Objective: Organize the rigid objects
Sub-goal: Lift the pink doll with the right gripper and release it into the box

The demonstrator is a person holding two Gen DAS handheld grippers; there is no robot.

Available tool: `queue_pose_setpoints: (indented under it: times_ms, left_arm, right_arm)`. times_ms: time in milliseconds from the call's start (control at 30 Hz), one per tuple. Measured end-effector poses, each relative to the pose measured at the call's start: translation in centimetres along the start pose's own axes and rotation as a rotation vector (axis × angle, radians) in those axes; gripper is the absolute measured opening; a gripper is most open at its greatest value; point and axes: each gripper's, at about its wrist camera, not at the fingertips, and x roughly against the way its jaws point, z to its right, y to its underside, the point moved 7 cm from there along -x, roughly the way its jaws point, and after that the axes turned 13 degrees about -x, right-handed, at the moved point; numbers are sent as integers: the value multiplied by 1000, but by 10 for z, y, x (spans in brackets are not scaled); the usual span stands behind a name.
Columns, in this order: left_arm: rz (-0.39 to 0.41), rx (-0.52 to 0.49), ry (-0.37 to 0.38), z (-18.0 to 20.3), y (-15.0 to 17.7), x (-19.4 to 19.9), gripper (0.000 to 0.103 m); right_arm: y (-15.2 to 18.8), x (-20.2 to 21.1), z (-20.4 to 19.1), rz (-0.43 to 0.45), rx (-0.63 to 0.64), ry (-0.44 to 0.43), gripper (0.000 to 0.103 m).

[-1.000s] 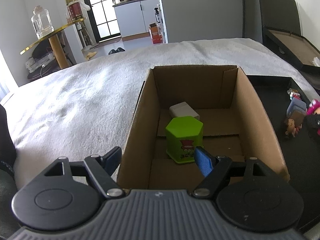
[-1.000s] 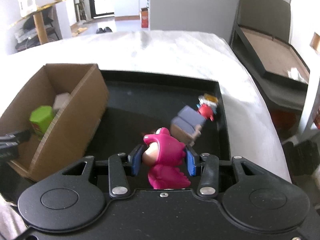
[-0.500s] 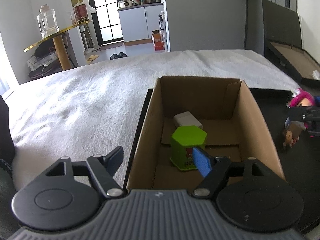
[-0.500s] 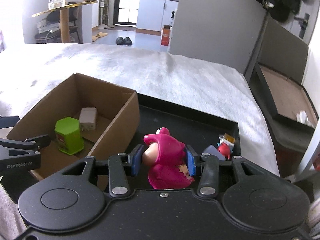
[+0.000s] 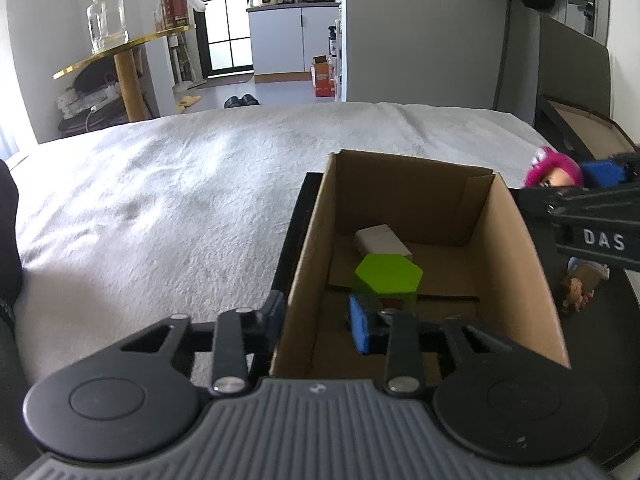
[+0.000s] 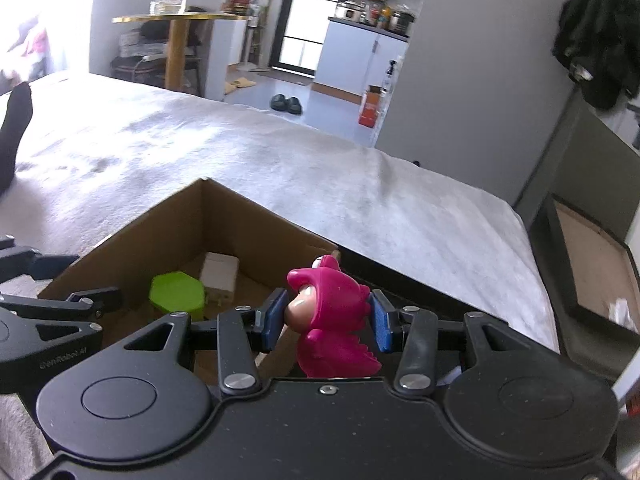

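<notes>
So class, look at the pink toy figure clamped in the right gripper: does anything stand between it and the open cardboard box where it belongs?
Only the box's near right wall. The pink toy figure hangs at the rim. Inside the cardboard box, a green hexagonal container and a white block leave bare floor.

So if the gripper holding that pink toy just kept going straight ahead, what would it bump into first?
Probably the cardboard box: the right gripper, shut on the pink toy, points down over the box's near wall toward its inside. Depth is hard to judge.
</notes>
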Motion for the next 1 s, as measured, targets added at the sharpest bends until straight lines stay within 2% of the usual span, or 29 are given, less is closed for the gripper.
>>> queue_pose_setpoints:
  times_ms: [300, 533, 733, 767, 833, 1000]
  left_arm:
    - [-42, 42, 7, -12, 7, -6, 14]
    - [-45, 61, 18, -14, 8, -5, 14]
    - [-50, 77, 32, -16, 6, -6, 14]
    - [-50, 79, 33, -17, 6, -6, 14]
    - [-51, 82, 36, -16, 6, -6, 14]
    - [-59, 74, 24, -15, 5, -7, 15]
  right_arm:
    - [-9, -11, -31, 20, 92, -64, 44]
    - [-7, -22, -46, 7, 131, -92, 44]
    - [-4, -34, -48, 1, 190, -71, 44]
    - [-3, -37, -49, -2, 208, -56, 47]
    - [-1, -39, -48, 7, 249, 13, 63]
    - [4, -31, -43, 5, 240, 28, 70]
